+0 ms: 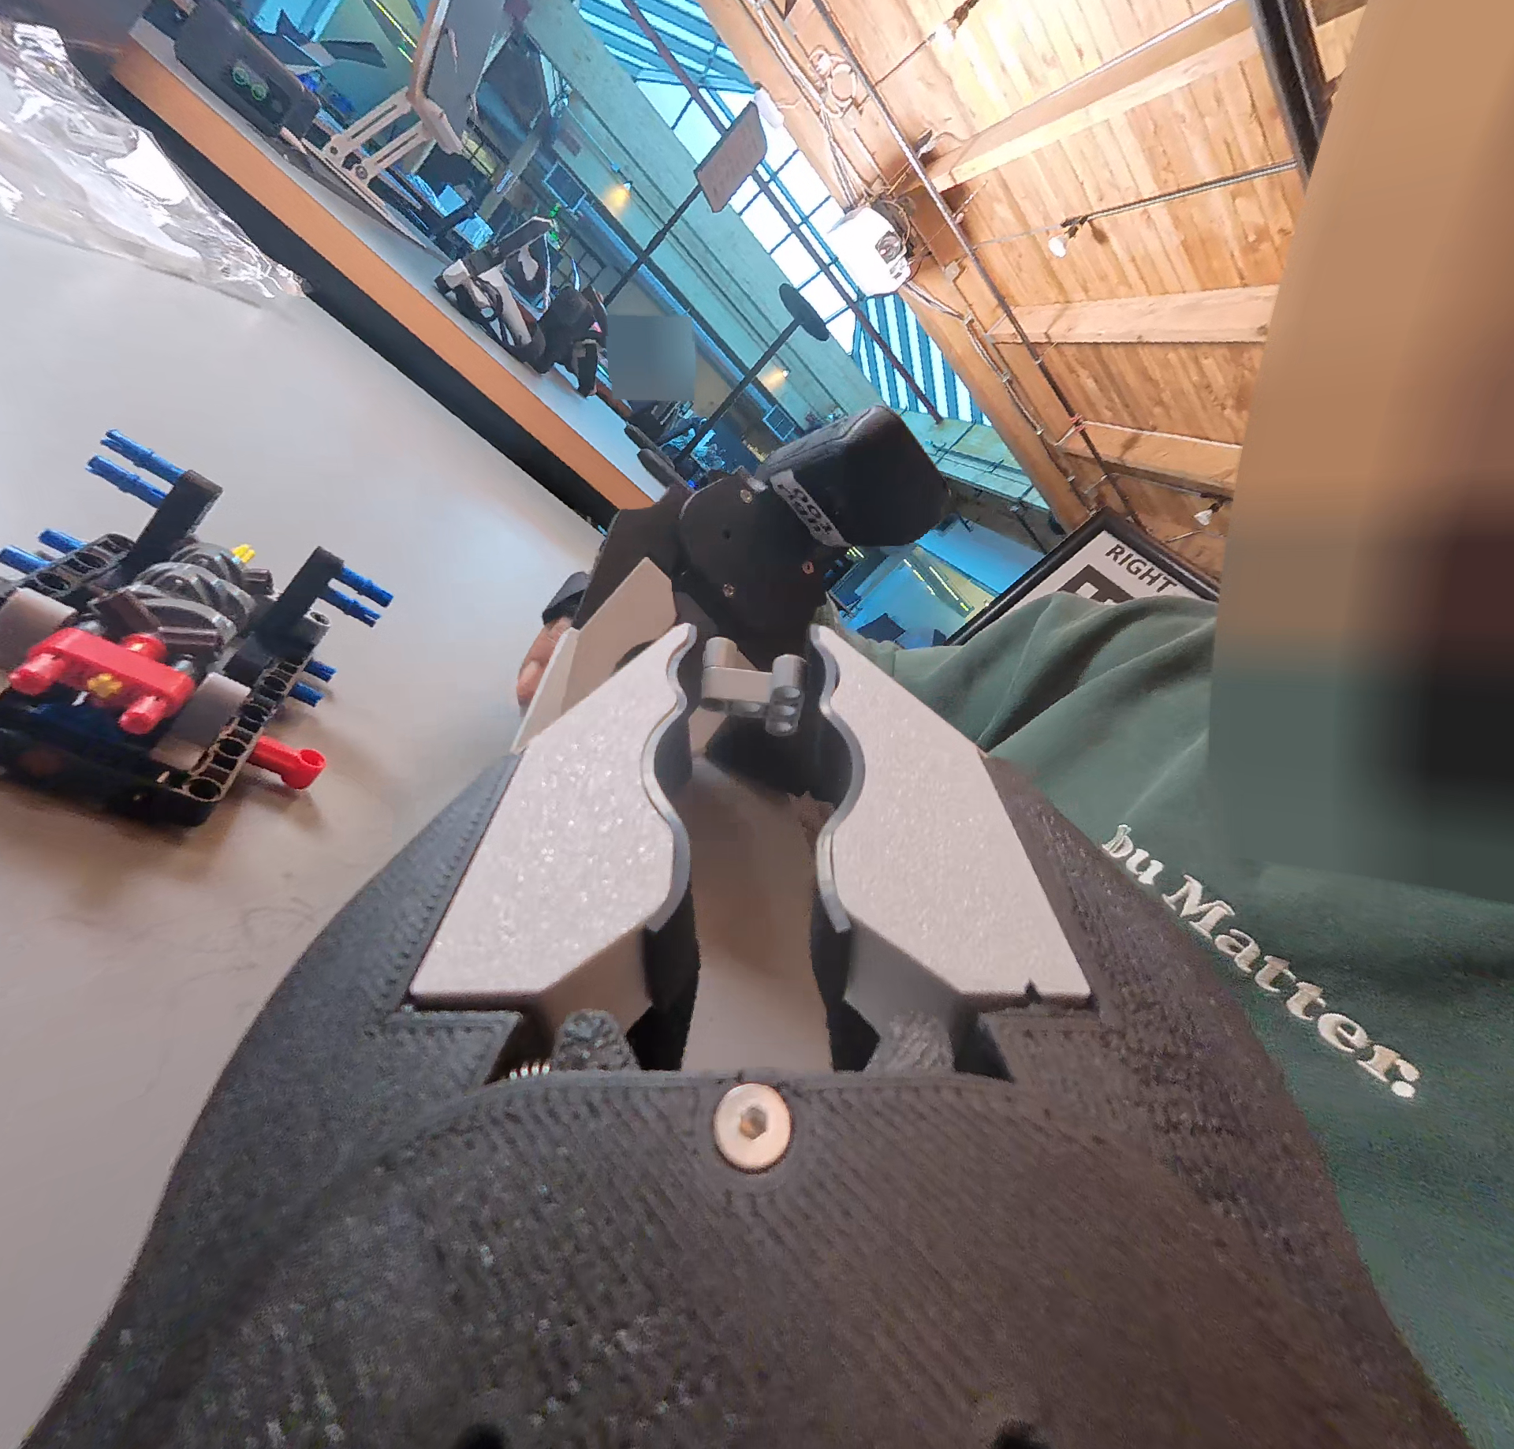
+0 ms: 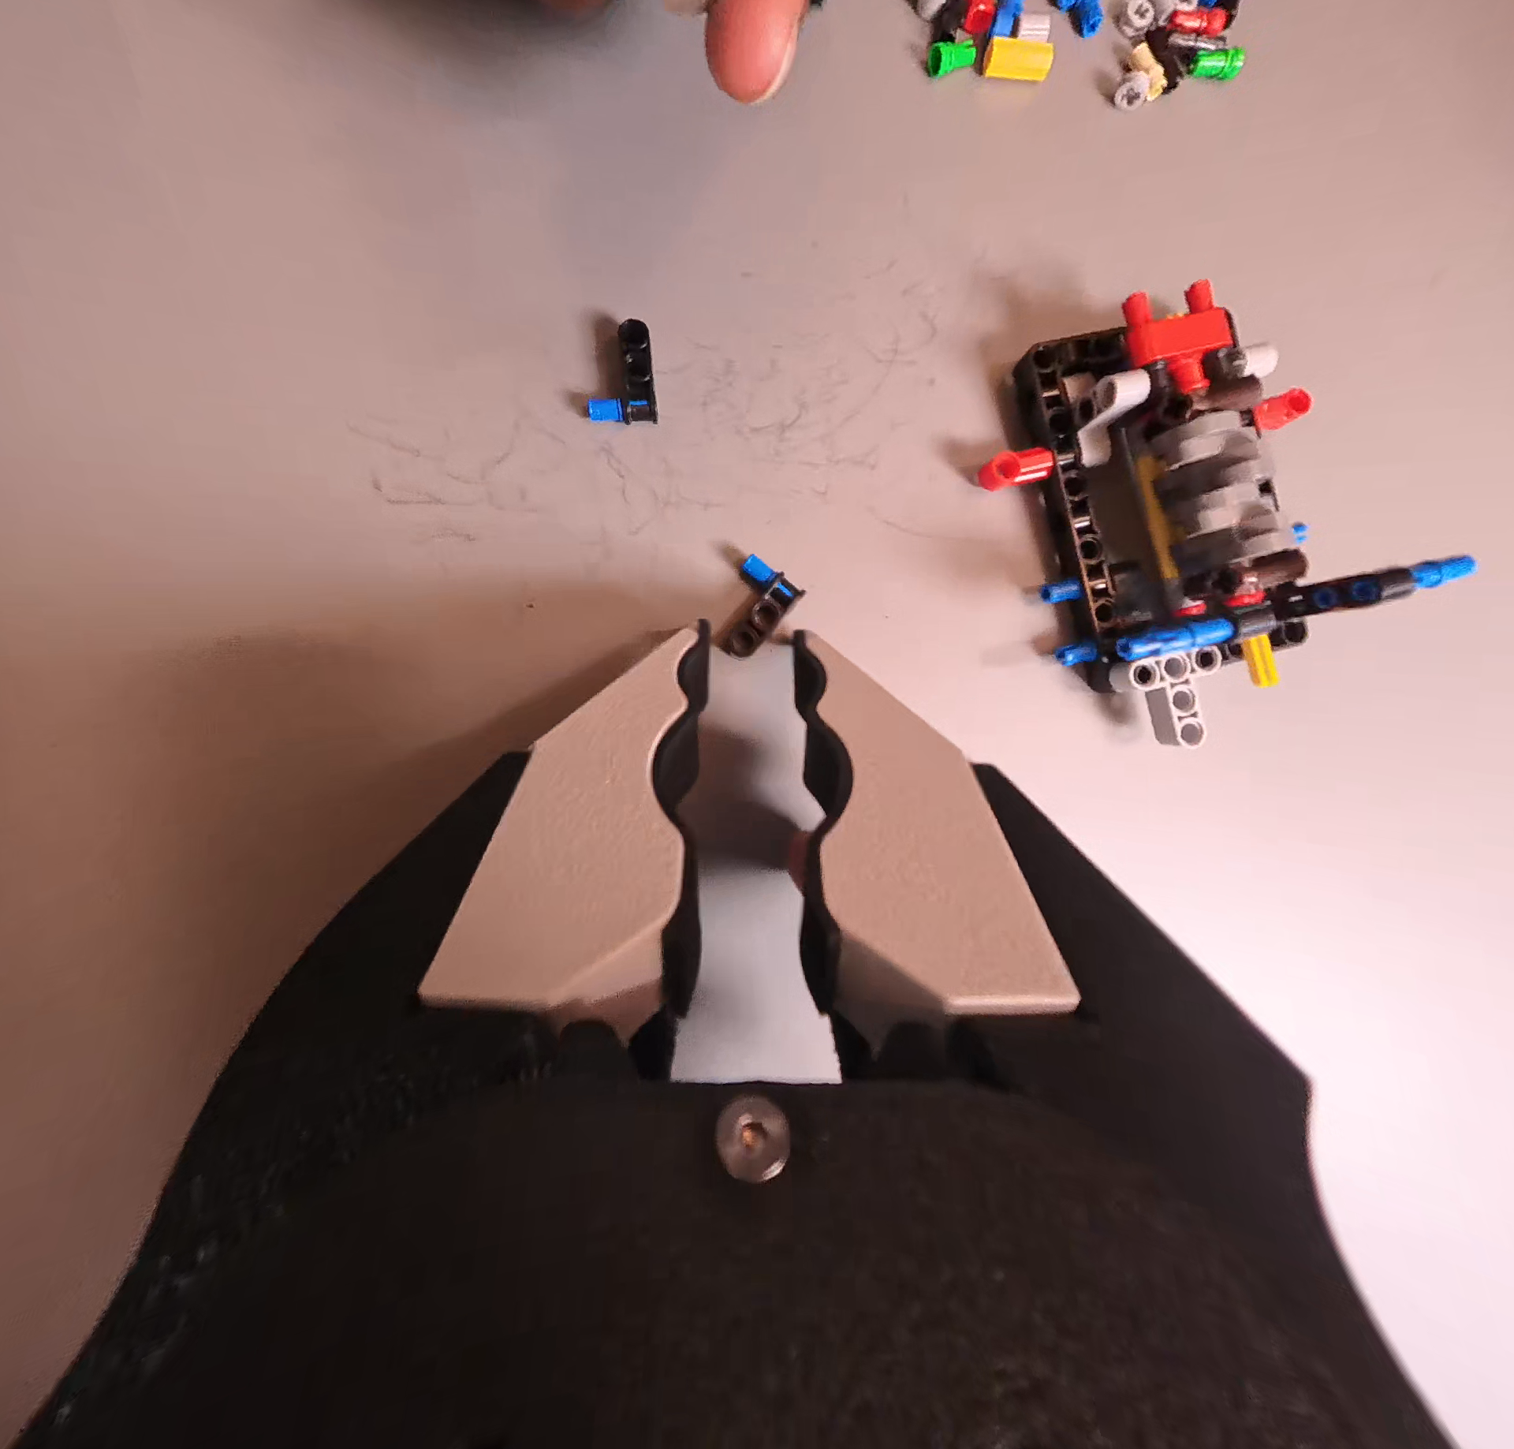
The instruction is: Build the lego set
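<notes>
The partly built model (image 2: pixel 1163 500), a black frame carrying grey gear drums, red connectors and blue pins, was taken as the landmark; it rested on the grey tabletop (image 2: pixel 328 180). The left claw (image 1: pixel 750 692) was held raised off the tabletop and tilted upward, well to the side of the model, with a small light-grey connector piece (image 1: pixel 750 684) gripped between its tips. The right claw (image 2: pixel 750 643) was seen pointed down at the tabletop, its jaws parted with a clear gap between them, and a short black beam with a blue pin (image 2: pixel 762 602) lay just at its tips, not yet enclosed. A second black beam with a blue pin (image 2: pixel 627 377) lay farther from the model on the same side. A heap of loose pieces (image 2: pixel 1090 8) was seen beyond the model, with a hand (image 2: pixel 737 0) beside it. The step in hand was judged to be the fetching of the nearer black beam. The next move would call for the right claw to be advanced slightly, aligned across the beam's narrow sides, then closed without the blue pin being pinched.
</notes>
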The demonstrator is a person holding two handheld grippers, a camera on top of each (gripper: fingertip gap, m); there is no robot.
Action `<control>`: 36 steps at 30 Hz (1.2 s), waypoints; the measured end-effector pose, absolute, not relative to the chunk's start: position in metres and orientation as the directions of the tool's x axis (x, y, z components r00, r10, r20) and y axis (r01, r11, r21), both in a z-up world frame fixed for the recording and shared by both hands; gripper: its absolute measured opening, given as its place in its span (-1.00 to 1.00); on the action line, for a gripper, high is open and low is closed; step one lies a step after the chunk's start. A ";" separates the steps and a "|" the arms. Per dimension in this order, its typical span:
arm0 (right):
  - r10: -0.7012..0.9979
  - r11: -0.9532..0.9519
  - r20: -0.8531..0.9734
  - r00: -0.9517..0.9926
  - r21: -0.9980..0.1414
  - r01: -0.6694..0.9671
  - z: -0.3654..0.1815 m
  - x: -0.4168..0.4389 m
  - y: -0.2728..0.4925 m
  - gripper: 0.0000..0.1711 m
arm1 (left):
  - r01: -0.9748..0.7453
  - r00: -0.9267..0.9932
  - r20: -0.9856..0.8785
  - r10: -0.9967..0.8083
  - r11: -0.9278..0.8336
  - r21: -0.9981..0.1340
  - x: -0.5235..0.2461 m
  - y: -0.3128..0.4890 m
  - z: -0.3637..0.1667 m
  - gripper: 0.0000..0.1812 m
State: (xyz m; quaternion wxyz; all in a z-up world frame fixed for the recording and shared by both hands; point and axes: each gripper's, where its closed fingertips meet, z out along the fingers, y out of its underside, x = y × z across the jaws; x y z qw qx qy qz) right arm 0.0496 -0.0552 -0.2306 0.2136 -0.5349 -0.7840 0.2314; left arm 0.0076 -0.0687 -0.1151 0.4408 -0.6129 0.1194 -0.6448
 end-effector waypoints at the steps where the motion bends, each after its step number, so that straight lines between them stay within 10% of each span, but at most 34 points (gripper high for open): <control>1: 0.934 0.337 0.105 -0.342 -0.582 0.740 -0.231 0.048 -0.055 -0.89 | 0.420 0.143 0.683 -0.717 -0.581 -0.697 0.008 -0.069 -0.115 -0.75; 11: 0.545 0.835 0.486 -0.683 -0.391 0.388 -0.224 0.052 -0.049 -0.92 | 0.209 0.334 0.586 -0.738 -0.549 -0.809 0.020 -0.069 -0.148 -0.74; 15: 0.555 0.829 0.434 -0.710 -0.357 0.430 -0.219 0.064 -0.033 -0.59 | 0.038 0.450 0.445 -0.774 -0.482 -0.876 0.030 -0.071 -0.165 -0.74; 24: 0.902 -0.080 -0.286 -0.323 -0.847 0.526 -0.154 0.034 -0.083 -0.63 | 0.087 0.434 0.149 -0.889 -0.123 -0.988 0.043 -0.086 -0.121 -0.74; 30: 0.525 -0.556 -0.714 -0.464 -0.700 0.448 -0.111 0.033 -0.106 -0.67 | 0.185 0.409 0.048 -0.911 0.031 -0.982 0.052 -0.104 -0.088 -0.75; 36: 0.306 -0.642 -0.771 -0.559 -0.601 0.477 -0.095 0.036 -0.122 -0.90 | 0.120 0.460 -0.084 -0.884 0.156 -0.981 0.058 -0.108 -0.082 -0.76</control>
